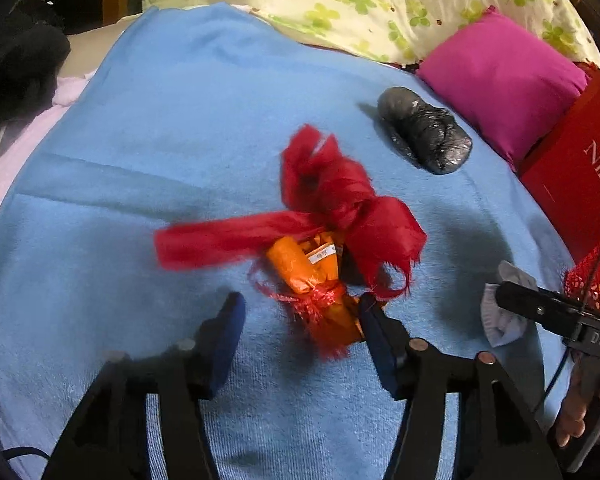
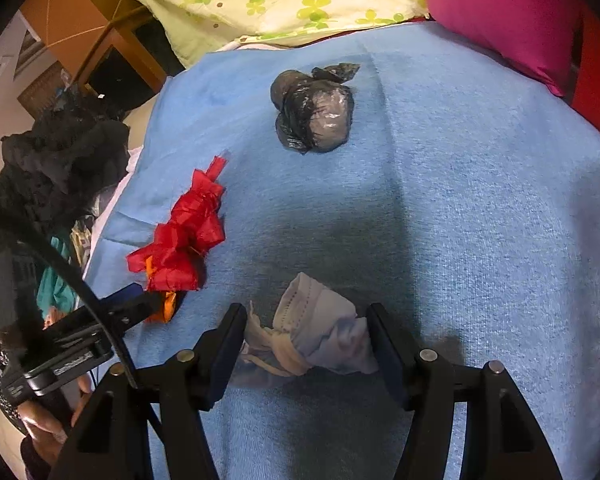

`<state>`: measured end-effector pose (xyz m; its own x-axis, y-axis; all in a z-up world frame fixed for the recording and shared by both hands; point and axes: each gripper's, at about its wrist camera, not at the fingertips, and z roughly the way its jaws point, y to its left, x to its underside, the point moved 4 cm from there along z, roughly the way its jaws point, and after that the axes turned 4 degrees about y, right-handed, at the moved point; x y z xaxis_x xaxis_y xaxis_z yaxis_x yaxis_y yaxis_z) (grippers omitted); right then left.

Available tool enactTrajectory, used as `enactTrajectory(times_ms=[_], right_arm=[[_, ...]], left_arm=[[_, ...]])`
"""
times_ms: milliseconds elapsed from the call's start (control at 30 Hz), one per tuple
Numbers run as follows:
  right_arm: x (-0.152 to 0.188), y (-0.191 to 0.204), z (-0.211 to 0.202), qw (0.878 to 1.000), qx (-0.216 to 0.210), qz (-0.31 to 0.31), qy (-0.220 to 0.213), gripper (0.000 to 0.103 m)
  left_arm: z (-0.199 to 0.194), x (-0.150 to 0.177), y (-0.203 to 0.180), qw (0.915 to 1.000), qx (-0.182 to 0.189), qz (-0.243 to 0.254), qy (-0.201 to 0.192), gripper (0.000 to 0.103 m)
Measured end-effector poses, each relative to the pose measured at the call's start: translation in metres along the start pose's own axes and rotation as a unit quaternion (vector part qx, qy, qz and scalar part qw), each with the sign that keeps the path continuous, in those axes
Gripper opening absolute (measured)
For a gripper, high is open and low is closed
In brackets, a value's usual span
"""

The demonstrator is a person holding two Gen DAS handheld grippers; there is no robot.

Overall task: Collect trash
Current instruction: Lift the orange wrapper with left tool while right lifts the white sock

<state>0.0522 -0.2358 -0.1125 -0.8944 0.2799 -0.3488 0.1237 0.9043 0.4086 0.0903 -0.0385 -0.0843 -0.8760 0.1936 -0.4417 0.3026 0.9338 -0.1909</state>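
We have our left gripper [image 1: 300,316] set over the orange wrapper bundle tied with frayed red ribbon [image 1: 320,248], jaws apart; one pad touches its near end, the other stands clear, so nothing is grasped. Our right gripper [image 2: 306,334] straddles the crumpled pale blue face mask [image 2: 320,328], jaws released, pads just beside it on either side.

Risks as we judge them: the loose ribbon tails could snag a pad or slip out, leaving the wrapper behind; closing low could pinch the light blue terry blanket [image 2: 480,240] along with the mask.

The knotted grey-black plastic bag [image 2: 312,112] lies well apart, farther up the blanket. The middle is open. The blanket's left edge runs just beside the ribbon bundle, and the magenta pillow [image 1: 500,76] and red box [image 1: 580,168] crowd the right side.
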Motion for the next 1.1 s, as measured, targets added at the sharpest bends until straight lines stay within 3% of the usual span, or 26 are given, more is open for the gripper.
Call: enactTrajectory(times_ms=[200, 467, 667, 833, 900, 933, 1033, 1100], right_arm=[[0.000, -0.005, -0.005, 1.000, -0.004, 0.010, -0.001, 0.066], [0.000, -0.004, -0.005, 0.999, -0.015, 0.033, 0.002, 0.070], [-0.001, 0.003, -0.001, 0.999, -0.017, 0.033, 0.003, 0.071], [-0.002, 0.005, 0.003, 1.000, -0.009, 0.028, 0.004, 0.070], [-0.003, 0.005, 0.003, 1.000, -0.009, 0.028, 0.004, 0.071], [-0.003, 0.005, 0.003, 1.000, -0.010, 0.027, 0.004, 0.071], [-0.003, 0.002, -0.001, 0.999, -0.014, 0.029, 0.002, 0.070], [-0.003, -0.002, -0.004, 0.999, -0.015, 0.032, -0.001, 0.070]], left_arm=[[0.002, 0.001, -0.013, 0.9994, 0.012, 0.032, 0.002, 0.031], [-0.005, 0.005, -0.011, 0.9994, 0.011, 0.032, 0.004, 0.022], [-0.013, 0.015, -0.010, 0.9987, 0.013, 0.044, 0.021, 0.022], [-0.011, 0.015, -0.003, 0.9986, 0.032, 0.020, 0.038, 0.031], [-0.016, 0.014, 0.000, 0.9993, 0.022, 0.015, 0.027, 0.058], [-0.019, 0.012, 0.002, 0.9996, 0.020, 0.011, 0.016, 0.061], [-0.027, 0.008, 0.003, 0.9994, 0.034, 0.004, -0.007, 0.062], [-0.023, 0.007, 0.002, 0.9997, 0.023, 0.007, -0.006, 0.062]])
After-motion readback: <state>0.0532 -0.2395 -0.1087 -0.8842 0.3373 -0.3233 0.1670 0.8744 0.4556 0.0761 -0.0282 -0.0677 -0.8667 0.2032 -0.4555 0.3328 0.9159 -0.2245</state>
